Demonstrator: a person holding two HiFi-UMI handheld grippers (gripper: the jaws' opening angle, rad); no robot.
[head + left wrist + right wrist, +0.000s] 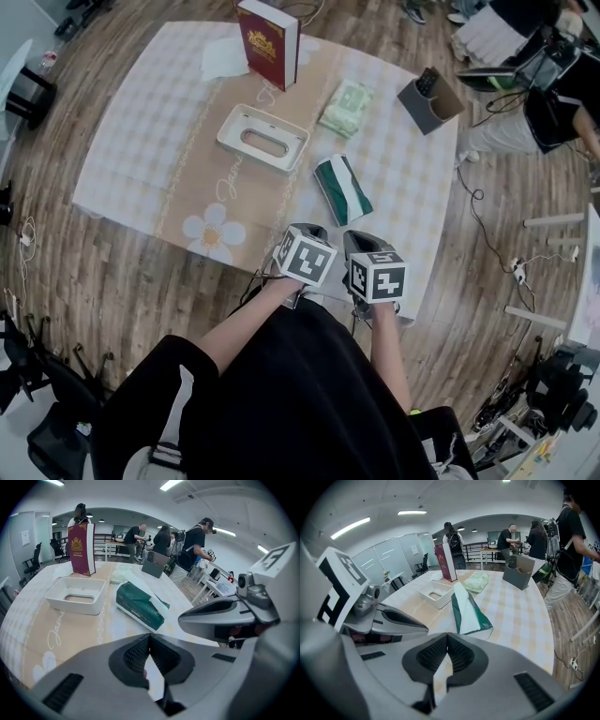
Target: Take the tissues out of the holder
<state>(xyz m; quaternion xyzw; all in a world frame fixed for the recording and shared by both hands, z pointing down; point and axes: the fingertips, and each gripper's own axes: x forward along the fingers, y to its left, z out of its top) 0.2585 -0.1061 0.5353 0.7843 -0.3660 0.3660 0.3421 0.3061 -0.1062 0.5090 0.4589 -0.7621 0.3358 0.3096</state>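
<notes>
The holder [228, 131] sits left of centre on the desk [131, 178], open side up, its slot showing in its floor, and it looks empty. It appears light, so a careless brush from the near side could skid it toward the book [270, 42] standing at the far edge and tip that over. The left tongs [149, 641] hang over the near edge, jaws pressed together with nothing between them. Sent forward like that, they would only shove whatever they meet. The tissues, a green pack [342, 189], lie on the desk just right of the holder and clear of it, so the task looks done. If the pack is to be lifted again, its loose white flap is the weak spot: a pinch there alone could tear it or drag out single sheets. The right tongs [446, 641] are likewise closed and empty, close beside the left pair. Moving both at once risks knocking them together, or nudging the pack toward the near right corner.
</notes>
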